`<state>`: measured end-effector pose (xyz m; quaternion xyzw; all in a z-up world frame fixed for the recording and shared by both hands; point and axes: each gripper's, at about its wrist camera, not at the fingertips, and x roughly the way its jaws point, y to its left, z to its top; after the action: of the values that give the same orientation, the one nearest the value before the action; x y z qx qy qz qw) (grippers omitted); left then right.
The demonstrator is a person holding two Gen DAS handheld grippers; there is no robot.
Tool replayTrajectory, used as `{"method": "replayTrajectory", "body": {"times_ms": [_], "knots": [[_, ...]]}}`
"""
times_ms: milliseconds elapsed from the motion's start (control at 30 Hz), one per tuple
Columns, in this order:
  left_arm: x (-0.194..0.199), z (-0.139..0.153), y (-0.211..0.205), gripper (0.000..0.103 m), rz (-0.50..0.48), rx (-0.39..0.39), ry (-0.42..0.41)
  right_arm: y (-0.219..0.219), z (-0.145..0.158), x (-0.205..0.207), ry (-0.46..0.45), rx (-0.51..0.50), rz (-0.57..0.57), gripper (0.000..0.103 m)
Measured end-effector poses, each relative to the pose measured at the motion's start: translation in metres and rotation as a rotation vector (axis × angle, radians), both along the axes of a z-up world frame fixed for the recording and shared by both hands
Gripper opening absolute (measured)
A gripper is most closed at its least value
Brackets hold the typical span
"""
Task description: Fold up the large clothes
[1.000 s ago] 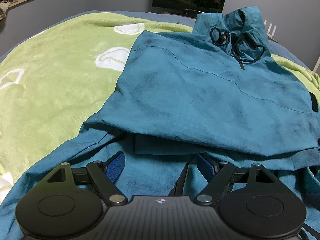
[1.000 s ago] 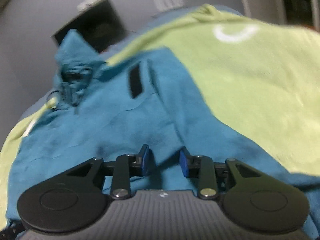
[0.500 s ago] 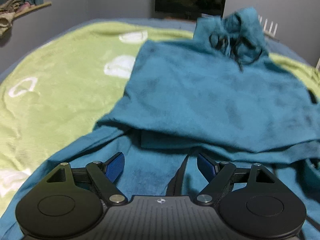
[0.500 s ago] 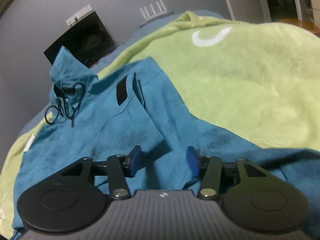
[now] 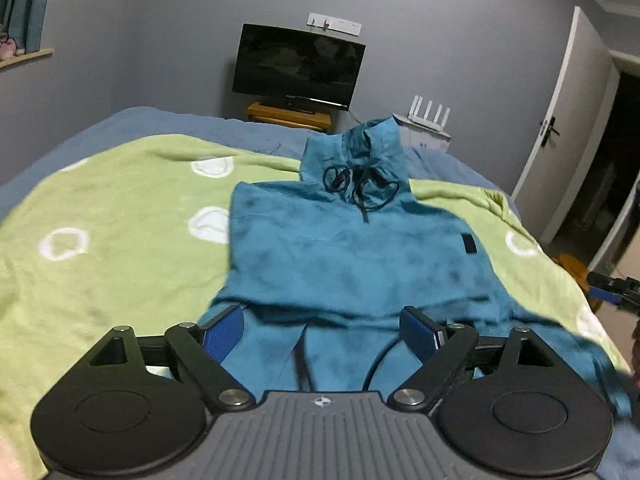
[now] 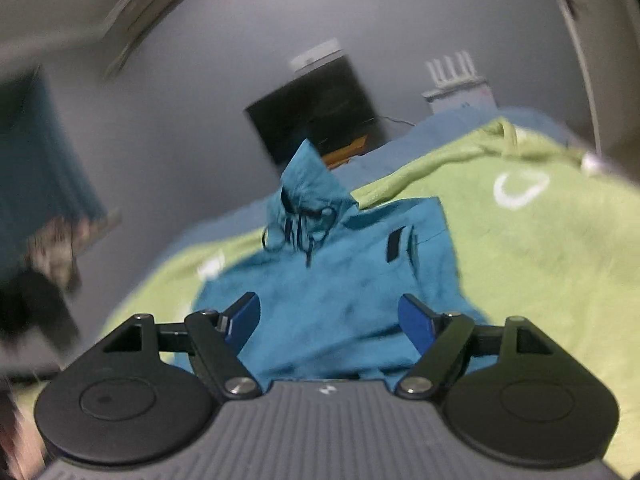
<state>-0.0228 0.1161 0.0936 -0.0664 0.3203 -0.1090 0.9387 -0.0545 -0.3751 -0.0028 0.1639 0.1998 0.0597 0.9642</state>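
Observation:
A teal hooded jacket [image 5: 352, 256] lies on the green blanket, hood and black drawstrings [image 5: 356, 184] at the far end, its lower part folded up over the body. It also shows in the right wrist view [image 6: 340, 292]. My left gripper [image 5: 322, 332] is open and empty above the jacket's near edge. My right gripper [image 6: 330, 320] is open and empty, above the near part of the jacket. The right gripper's tip shows at the right edge of the left wrist view [image 5: 612, 290].
The green blanket [image 5: 112, 240] with white ring patterns covers a blue-sheeted bed. A dark TV [image 5: 298, 66] on a wooden stand and a white router [image 5: 430, 118] stand beyond the bed. A door [image 5: 568, 136] stands open at the right.
Both grippers have pulled back and risen away from the jacket. The right gripper's jaws have opened wider. The room beyond the bed has come into view.

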Motion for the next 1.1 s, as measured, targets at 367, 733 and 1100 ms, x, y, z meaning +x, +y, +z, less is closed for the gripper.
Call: {"method": "replayTrajectory", "body": {"times_ms": [367, 733, 1100], "knots": [[-0.125, 0.048, 0.061, 0.087, 0.077, 0.038, -0.001, -0.018, 0.019, -0.112, 0.076, -0.164, 0.065, 0.077], [-0.165, 0.046, 0.066, 0.093, -0.085, 0.136, 0.124, -0.002, 0.002, -0.134, 0.152, -0.22, 0.145, 0.077], [-0.17, 0.068, 0.055, 0.103, -0.244, -0.092, -0.105, -0.002, 0.002, -0.14, 0.167, -0.234, 0.127, 0.077]]}}
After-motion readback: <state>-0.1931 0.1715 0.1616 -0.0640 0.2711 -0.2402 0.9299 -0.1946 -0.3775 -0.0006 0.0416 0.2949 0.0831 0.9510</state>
